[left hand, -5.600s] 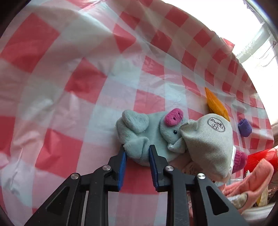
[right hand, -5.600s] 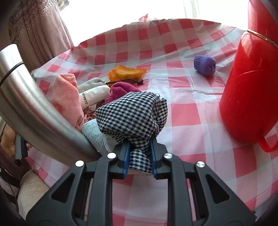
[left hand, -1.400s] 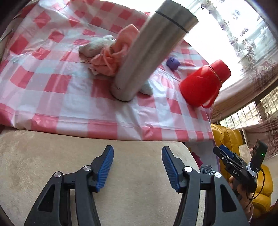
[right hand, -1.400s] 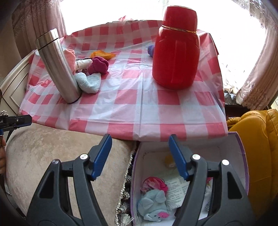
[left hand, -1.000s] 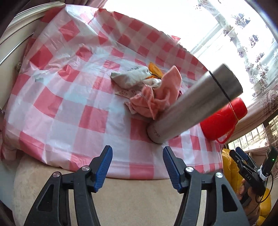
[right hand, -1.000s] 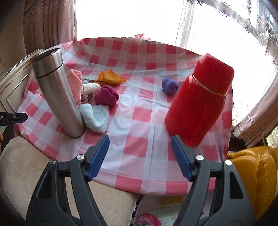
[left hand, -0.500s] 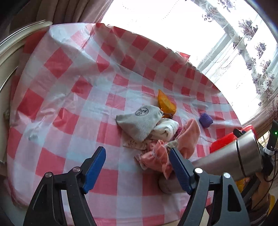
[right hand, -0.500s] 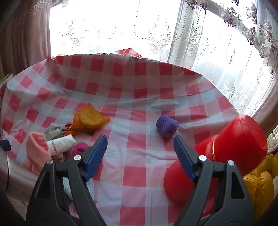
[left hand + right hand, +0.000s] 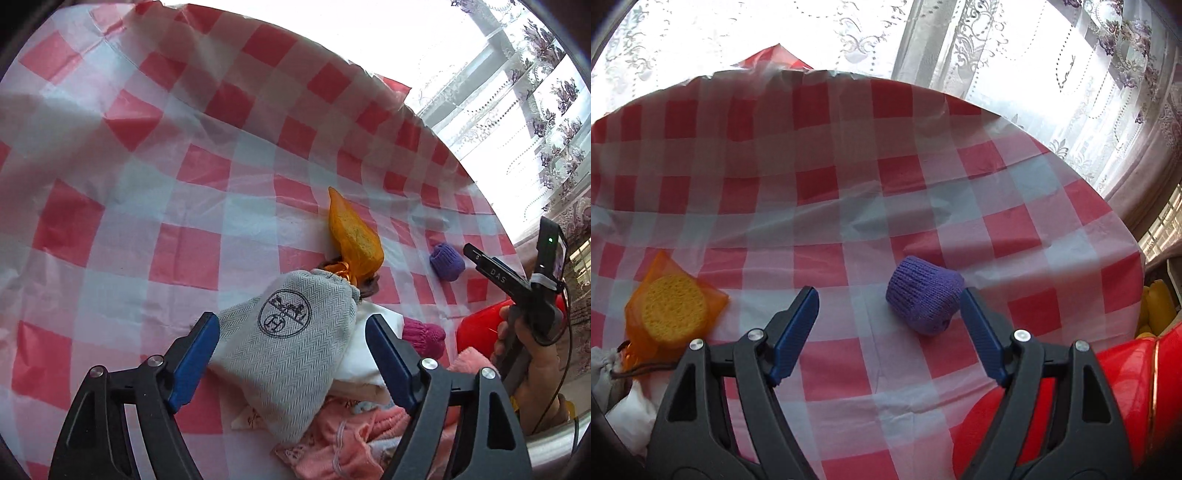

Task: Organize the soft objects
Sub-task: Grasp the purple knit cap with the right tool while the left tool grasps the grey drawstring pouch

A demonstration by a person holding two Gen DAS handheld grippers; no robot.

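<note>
Left wrist view: your left gripper (image 9: 288, 347) has just been opening; its fingers (image 9: 194, 349) stand wide, apart from the grey pouch (image 9: 291, 343) lying between them atop the heap on the checked surface (image 9: 155, 192). Closing too low could snag the pink cloth (image 9: 343, 446) beneath.

Right wrist view: your right gripper (image 9: 888, 332) is spread wide and empty; the purple knit piece (image 9: 923, 299) sits just beyond, nearer the right finger. An off-centre close may nudge it toward the red jug (image 9: 1145, 398).
</note>
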